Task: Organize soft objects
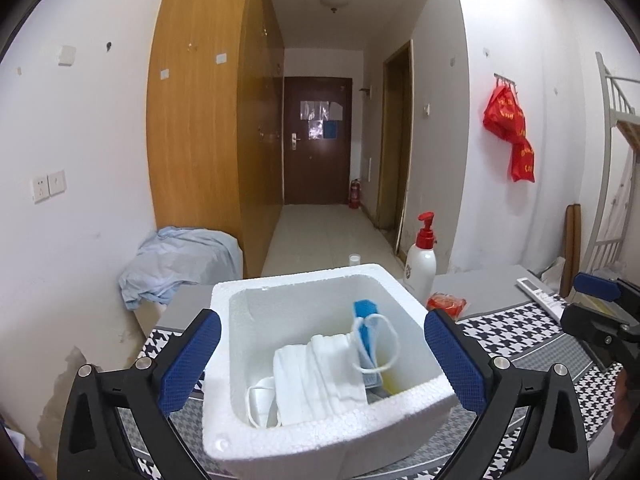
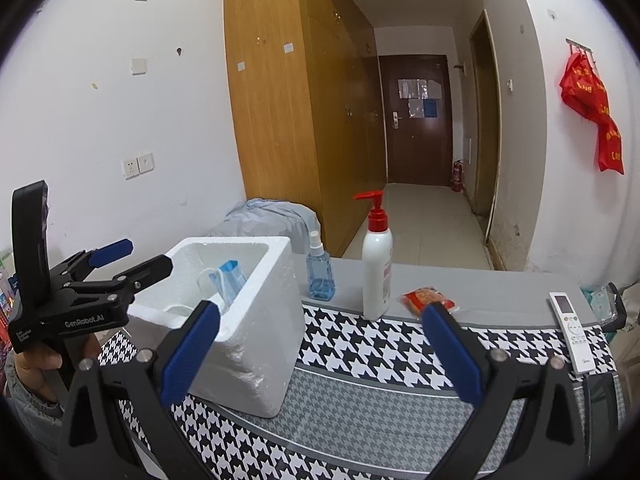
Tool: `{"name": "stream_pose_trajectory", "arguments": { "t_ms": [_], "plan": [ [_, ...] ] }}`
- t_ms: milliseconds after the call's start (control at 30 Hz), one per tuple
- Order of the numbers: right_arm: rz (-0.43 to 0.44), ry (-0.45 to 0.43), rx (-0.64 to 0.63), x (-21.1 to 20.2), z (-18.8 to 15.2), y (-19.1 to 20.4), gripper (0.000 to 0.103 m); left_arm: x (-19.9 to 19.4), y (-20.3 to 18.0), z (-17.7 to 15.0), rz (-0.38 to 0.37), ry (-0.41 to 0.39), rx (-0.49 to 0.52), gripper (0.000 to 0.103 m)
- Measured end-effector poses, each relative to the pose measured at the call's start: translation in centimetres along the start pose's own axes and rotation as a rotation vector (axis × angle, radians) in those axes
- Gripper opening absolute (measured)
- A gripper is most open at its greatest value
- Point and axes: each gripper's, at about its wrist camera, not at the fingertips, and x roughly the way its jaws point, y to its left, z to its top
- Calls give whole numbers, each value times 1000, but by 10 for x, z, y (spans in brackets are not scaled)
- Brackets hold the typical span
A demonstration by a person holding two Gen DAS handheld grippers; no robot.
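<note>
A white foam box (image 1: 320,436) stands on the houndstooth table mat; it also shows in the right wrist view (image 2: 248,344). Inside lie a white folded cloth (image 1: 320,380), a blue face mask (image 1: 366,332) with white ear loops and a yellow patch at the bottom. My left gripper (image 1: 322,360) is open and empty, its jaws straddling the box just above it; it also shows in the right wrist view (image 2: 120,268). My right gripper (image 2: 320,352) is open and empty, over the mat to the right of the box. It also shows in the left wrist view (image 1: 600,308).
A white pump bottle with red top (image 2: 377,276), a blue spray bottle (image 2: 320,272), a red snack packet (image 2: 428,298) and a white remote (image 2: 570,330) sit on the grey table (image 2: 500,284). A light blue cloth (image 1: 180,264) is heaped behind the box. A wardrobe and walls stand beyond.
</note>
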Motion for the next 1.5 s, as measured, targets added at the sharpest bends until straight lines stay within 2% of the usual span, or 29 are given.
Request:
{"name": "stream_pose_trajectory", "arguments": {
  "t_ms": [633,1200,1500],
  "plan": [
    [7,-72,-30,-56,-13,25,102,-65,-10,-9,16,-61,25,102],
    [2,-124,-47,-97,-32,38,102,-113,-25,-29,-44,-103,45,102],
    [17,-148,-64,-110,-49,51,102,-135,-28,-45,-5,-160,46,102]
  ]
}}
